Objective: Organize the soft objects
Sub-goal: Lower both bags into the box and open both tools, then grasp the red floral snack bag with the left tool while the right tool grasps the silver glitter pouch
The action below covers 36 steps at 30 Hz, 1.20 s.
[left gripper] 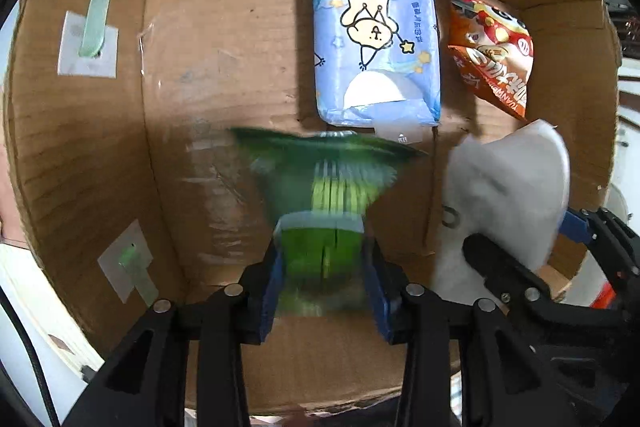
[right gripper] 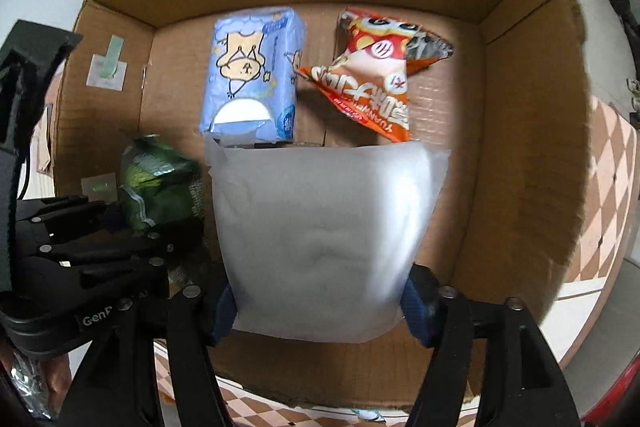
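Both hands are over the open cardboard box [right gripper: 532, 155] at once, so this looks like the placing step — two soft items being brought in to join two already lying on the floor of the box.

The left gripper [left gripper: 324, 267] has its fingers clenched on a green snack bag [left gripper: 324, 195], which is smeared with motion blur and sits over the near-left part of the box floor. The right gripper [right gripper: 316, 303] has its fingers squeezed onto the lower edge of a white padded pouch [right gripper: 320, 235], hanging over the near middle, just right of the green bag.

Against the far wall lie a blue tissue pack [right gripper: 252, 83] and, just beside it on the right, an orange snack bag [right gripper: 376, 83]; whether the two touch I cannot tell.

The next move, I'd judge, calls for lowering each item into the free near row without pressing onto the far pair, then letting go — the pouch looks floppy and may sag or fold as it lands.

Counted: one box, one green bag, one white pouch, one tissue pack, one orange bag. Two taped paper patches [left gripper: 88, 43] show on the left wall.
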{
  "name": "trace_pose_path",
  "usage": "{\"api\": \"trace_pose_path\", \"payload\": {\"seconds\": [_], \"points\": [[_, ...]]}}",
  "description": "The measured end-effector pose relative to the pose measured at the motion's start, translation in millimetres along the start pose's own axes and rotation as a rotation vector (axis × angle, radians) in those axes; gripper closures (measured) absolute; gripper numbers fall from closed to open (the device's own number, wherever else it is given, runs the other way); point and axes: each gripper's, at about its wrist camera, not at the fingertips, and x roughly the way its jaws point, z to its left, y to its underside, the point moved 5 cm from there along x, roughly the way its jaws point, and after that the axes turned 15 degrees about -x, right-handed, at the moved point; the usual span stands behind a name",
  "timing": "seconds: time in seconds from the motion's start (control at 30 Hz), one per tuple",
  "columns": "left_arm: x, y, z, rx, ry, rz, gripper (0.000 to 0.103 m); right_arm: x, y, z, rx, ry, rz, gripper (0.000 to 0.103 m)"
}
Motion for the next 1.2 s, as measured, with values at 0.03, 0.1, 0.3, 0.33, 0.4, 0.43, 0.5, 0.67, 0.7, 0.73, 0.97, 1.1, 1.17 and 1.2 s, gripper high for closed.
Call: {"api": "trace_pose_path", "payload": {"seconds": [0.03,0.1,0.3,0.33,0.4,0.43,0.5,0.67,0.7,0.73,0.97,1.1,1.17,1.2], "points": [[-1,-1,1,0.000,0.009,0.000,0.061,2,0,-1,-0.003,-0.004,0.016,0.028],[-9,0,8,0.001,0.010,-0.028,0.040,2,1,-3,-0.009,0.001,0.024,0.016],[-49,5,30,-0.032,0.044,-0.138,0.007,-22,1,-6,-0.004,0.013,-0.029,0.000],[-54,8,32,-0.031,0.044,-0.158,0.006,-31,3,-5,-0.004,0.025,-0.050,0.000],[-75,20,39,-0.027,0.031,-0.231,0.005,-44,5,-2,-0.007,0.049,-0.077,0.000],[-87,27,39,-0.027,0.023,-0.274,0.005,-52,8,0,-0.011,0.063,-0.095,0.000],[-109,46,48,-0.038,0.004,-0.376,0.005,-71,16,6,-0.020,0.079,-0.134,0.000],[-126,105,68,-0.041,-0.060,-0.527,0.005,-94,62,30,-0.041,0.074,-0.210,0.000],[-115,116,70,-0.015,-0.093,-0.520,0.005,-92,75,33,-0.040,0.080,-0.212,0.000],[-98,124,69,0.007,-0.123,-0.505,0.005,-88,89,35,-0.041,0.093,-0.210,0.000],[8,148,62,0.106,-0.212,-0.311,0.012,-20,176,29,0.074,0.073,-0.120,0.000],[46,134,49,0.118,-0.215,-0.259,0.012,13,199,20,0.156,0.011,-0.096,0.001],[59,128,44,0.118,-0.213,-0.238,0.012,17,197,15,0.167,0.007,-0.121,0.001],[63,126,42,0.121,-0.215,-0.235,0.012,21,195,13,0.167,0.009,-0.131,0.001]]}}
